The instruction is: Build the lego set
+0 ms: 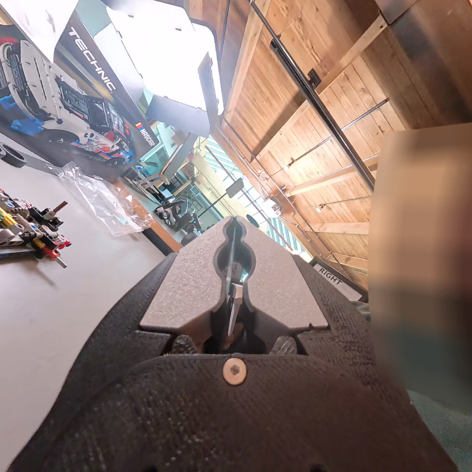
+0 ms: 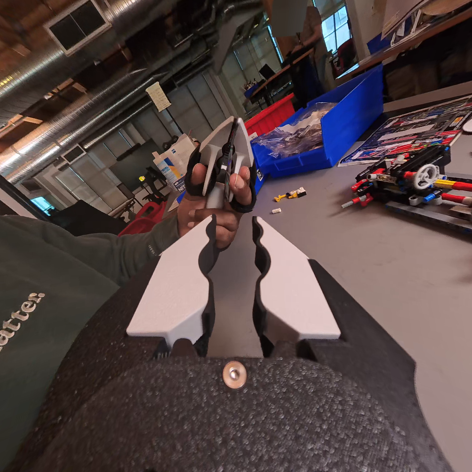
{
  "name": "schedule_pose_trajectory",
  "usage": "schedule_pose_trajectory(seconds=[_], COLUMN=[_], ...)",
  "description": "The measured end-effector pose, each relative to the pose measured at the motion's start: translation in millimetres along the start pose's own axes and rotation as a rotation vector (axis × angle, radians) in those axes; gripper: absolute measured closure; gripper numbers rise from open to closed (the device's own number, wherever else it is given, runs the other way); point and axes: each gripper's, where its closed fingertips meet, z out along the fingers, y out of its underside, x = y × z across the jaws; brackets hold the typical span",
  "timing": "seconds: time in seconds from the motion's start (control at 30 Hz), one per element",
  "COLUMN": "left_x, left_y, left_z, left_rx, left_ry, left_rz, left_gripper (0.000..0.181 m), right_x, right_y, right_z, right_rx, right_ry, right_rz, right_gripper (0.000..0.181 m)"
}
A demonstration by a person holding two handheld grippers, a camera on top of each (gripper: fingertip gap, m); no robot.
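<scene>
We see the left tool (image 1: 235, 217) lifted off the tabletop (image 1: 76, 293) and tilted toward the wooden ceiling, its two fingers pressed together on a thin dark flat piece (image 1: 233, 293) that sits edge-on in the slot between them; we cannot tell what kind of piece it is. In the right wrist view the same left tool (image 2: 236, 120) shows at centre frame, held up by a hand (image 2: 217, 204) in black finger loops, green sleeve (image 2: 115, 250) at left, the dark piece (image 2: 229, 153) clamped between the pale fingers. The right tool (image 2: 233, 219) fills the lower frame, spread apart with a clear gap, nothing between its fingers, hovering above the grey tabletop (image 2: 332, 281). The partly built lego model (image 2: 408, 178) sits on the tabletop at right of frame: black frame, white wheel-like gear, red, yellow and blue pins. In the left wrist view that model (image 1: 30, 227) is at the left edge, mid height. A few small loose pieces (image 2: 291, 195) lie near centre, yellow, white and black, with one white pin (image 2: 276, 211) just below them. A blue bin (image 2: 332, 143) holding plastic bags sits upper right of centre, a red bin (image 2: 270, 115) just behind it. A printed sheet (image 2: 408, 132) lies behind the model. In the left wrist view the set box (image 1: 76, 102) stands at upper left, a clear plastic bag (image 1: 107, 201) lying beside it.
</scene>
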Motion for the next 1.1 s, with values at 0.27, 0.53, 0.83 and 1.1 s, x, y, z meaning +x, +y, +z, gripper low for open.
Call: schedule_pose_trajectory(seconds=[0.27,0.53,0.83,1.1], left_x=[0.0,1.3,5.1,6.5], left_y=[0.0,4.4,7.7,9.2], left_z=[-2.6,-0.2,1.4,2.3], left_rx=[0.019,-0.003,-0.022,-0.032], left_ry=[0.005,0.008,0.014,0.013], left_rz=[-0.006,0.011,0.037,0.059], left_gripper=[0.181,0.181,0.181,0.181], right_x=[-0.2,-1.7,-5.3,-5.0], right_y=[-0.7,-0.8,-0.6,-2.4], right_z=[8.9,12.2,13.0,11.3], right_rx=[0.028,0.025,0.016,0.012], right_ry=[-0.073,-0.084,-0.093,-0.088], right_rz=[0.070,0.067,0.047,0.027], right_gripper=[0.167,0.173,0.179,0.181])
